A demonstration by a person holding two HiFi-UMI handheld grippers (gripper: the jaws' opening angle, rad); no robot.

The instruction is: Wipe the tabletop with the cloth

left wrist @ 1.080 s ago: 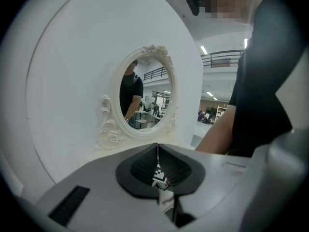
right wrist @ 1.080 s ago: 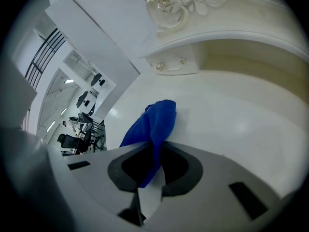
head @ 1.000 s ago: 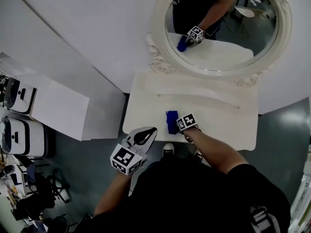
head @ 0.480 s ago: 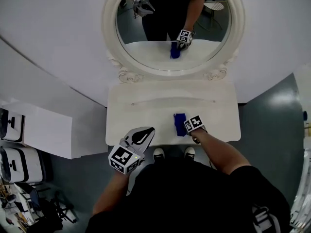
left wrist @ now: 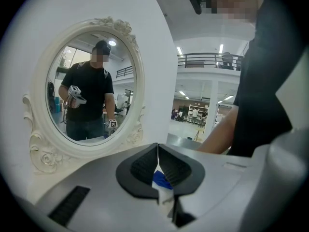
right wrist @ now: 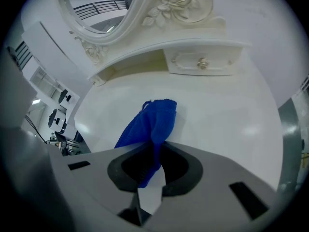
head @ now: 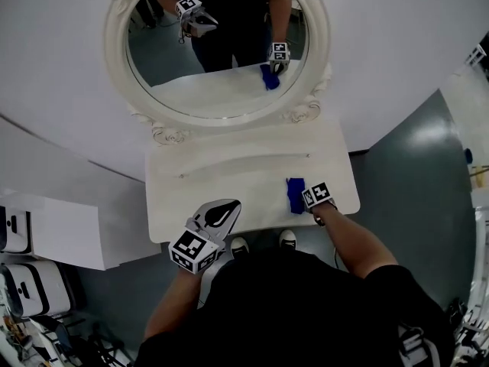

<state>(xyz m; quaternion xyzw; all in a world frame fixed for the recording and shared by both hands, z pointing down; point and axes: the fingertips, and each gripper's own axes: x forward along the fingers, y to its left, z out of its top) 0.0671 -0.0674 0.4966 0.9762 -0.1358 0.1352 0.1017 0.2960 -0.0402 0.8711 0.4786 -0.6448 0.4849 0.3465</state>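
Note:
A blue cloth [head: 295,195] lies on the white tabletop [head: 229,193], right of the middle and near the front edge. My right gripper [head: 306,199] is shut on the cloth's near end. In the right gripper view the cloth [right wrist: 150,122] runs out from between the closed jaws of the right gripper [right wrist: 157,149] and drapes onto the tabletop [right wrist: 231,120]. My left gripper [head: 218,214] hangs at the table's front edge, left of the cloth, shut with nothing held. In its own view the left gripper [left wrist: 157,151] faces the mirror [left wrist: 87,88].
An oval mirror [head: 221,44] in an ornate white frame stands at the back of the table. A low drawer shelf with a knob [right wrist: 203,62] runs beneath it. A white cabinet [head: 46,232] stands to the left. The person's shoes [head: 286,239] show below the front edge.
The right gripper has dragged the blue cloth rightward along the tabletop, from left of the middle to right of it. The head view has swung over. The left gripper has stayed put.

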